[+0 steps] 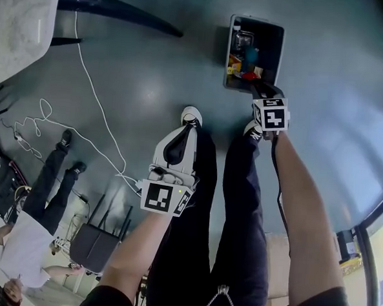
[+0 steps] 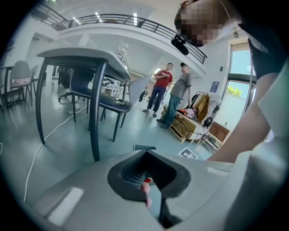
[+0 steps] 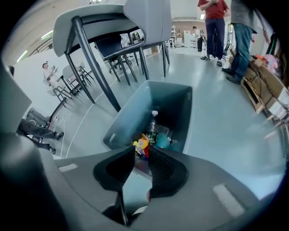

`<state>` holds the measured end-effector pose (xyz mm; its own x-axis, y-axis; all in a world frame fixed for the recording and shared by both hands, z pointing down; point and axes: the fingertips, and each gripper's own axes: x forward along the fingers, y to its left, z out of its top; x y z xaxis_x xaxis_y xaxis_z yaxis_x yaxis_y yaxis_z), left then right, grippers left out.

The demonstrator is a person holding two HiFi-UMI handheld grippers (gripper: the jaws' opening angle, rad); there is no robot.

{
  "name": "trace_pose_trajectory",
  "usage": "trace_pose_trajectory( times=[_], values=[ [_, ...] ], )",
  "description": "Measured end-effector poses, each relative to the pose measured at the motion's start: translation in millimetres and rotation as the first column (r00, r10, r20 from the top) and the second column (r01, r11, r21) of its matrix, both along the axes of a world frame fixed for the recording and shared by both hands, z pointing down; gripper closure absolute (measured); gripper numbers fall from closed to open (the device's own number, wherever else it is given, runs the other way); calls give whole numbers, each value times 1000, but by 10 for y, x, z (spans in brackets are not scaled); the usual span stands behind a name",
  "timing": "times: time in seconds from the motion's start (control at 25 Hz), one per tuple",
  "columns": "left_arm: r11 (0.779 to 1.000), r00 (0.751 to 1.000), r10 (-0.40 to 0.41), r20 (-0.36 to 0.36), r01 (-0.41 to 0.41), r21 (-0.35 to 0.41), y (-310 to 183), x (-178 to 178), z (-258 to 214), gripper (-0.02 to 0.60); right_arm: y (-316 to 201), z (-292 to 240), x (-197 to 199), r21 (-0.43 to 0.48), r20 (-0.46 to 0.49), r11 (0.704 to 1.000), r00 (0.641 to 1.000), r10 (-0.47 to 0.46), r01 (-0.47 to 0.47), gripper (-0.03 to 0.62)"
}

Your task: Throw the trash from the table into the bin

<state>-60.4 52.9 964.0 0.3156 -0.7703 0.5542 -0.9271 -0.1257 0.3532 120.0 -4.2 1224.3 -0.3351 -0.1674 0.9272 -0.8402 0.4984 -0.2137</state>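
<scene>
The grey bin stands on the floor ahead of my feet. It holds a plastic bottle, yellow and red wrappers and a teal item. My right gripper hovers at the bin's near edge. It is open, and the bin's contents show through the empty gap between its jaws. My left gripper is held lower, over my left leg, with its tips meeting and nothing visibly gripped. The pale table is at the far left.
A white cable runs across the floor between table and bin. A person stands at the left beside a dark chair. Two more people stand further off near cardboard boxes. The table's dark legs rise behind the bin.
</scene>
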Motion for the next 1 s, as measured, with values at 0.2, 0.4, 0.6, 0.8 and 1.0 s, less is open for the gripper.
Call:
trace_pose_trajectory(
  times=[0.2,0.4,0.6,0.8,1.0],
  values=[
    [1000,1000,6,1,-6,23,32,77,-410,581,-68,-753,149,101,62,989,993,101,-107,494],
    [985,995,99,1,-98,141,-166,337,-1471,581,-192,-2402,226,205,245,967,964,101,-153,510],
    [958,983,186,-1,-181,223,-31,468,-3075,581,303,-4782,48,291,396,945,918,22,-149,565],
    [921,960,271,-71,-237,309,122,751,-4689,581,618,-6663,-70,323,523,913,851,45,-248,568],
    [826,939,342,-35,-283,487,8,1078,-5887,581,410,-8020,22,478,588,819,808,-31,-317,568]
  ],
)
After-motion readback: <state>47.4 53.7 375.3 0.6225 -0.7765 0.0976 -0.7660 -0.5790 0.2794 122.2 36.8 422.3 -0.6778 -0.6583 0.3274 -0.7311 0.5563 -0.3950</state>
